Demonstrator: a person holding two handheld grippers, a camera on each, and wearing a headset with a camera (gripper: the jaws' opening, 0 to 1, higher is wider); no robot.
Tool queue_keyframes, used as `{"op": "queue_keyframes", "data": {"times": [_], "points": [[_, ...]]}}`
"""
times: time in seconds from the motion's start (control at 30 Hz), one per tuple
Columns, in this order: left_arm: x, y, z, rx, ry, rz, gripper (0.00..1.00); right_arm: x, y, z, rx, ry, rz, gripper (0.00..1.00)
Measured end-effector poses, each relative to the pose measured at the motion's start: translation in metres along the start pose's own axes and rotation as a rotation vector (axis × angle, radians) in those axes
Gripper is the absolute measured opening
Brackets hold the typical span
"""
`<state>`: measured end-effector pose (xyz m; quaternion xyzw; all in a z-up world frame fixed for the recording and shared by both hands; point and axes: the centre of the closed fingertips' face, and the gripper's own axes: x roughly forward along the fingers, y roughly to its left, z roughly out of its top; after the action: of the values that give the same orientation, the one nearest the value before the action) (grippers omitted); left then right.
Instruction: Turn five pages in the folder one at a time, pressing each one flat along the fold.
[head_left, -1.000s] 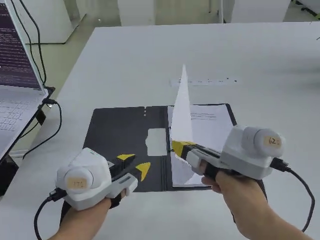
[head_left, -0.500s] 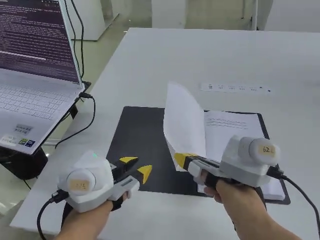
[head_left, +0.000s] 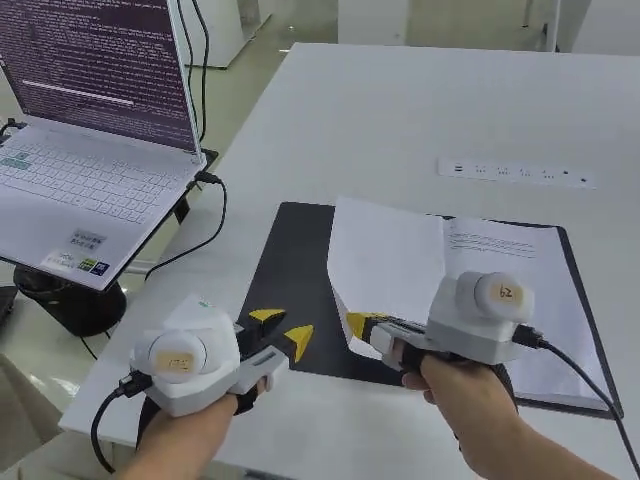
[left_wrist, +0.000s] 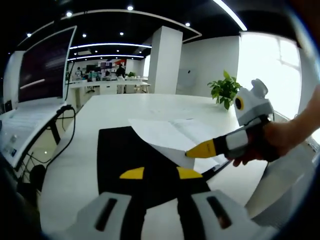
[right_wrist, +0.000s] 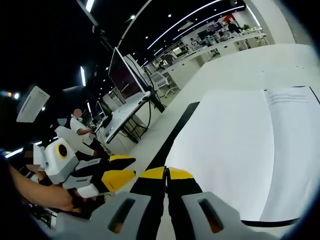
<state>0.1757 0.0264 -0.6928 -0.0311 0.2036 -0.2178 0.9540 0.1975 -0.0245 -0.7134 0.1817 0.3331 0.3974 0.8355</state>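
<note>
Right gripper pinches the page corner to swing it over the folder. Left gripper hovers, jaws spread, ready for pressing

The right gripper has yellow tips on black fingers. Ahead of its claw, the lifted page is plain white against the black folder. The sheet to the claw's right is white with fine dark lines of print. The left gripper has the same yellow tips and a white shell. Left of it, the silver laptop shows pale text rows on dark purple. The table is white.
</note>
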Motion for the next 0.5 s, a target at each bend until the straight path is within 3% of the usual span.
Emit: {"op": "queue_keyframes", "data": {"times": [0.37,0.5], "points": [[-0.006,0.009,-0.008,-0.01,0.033,0.025,0.21,0.03,-0.002,-0.03,0.0,0.085,0.013,0.0],[-0.003,0.012,-0.011,-0.006,0.046,0.026,0.2,0.036,-0.006,-0.034,0.014,0.087,0.009,0.0]]}}
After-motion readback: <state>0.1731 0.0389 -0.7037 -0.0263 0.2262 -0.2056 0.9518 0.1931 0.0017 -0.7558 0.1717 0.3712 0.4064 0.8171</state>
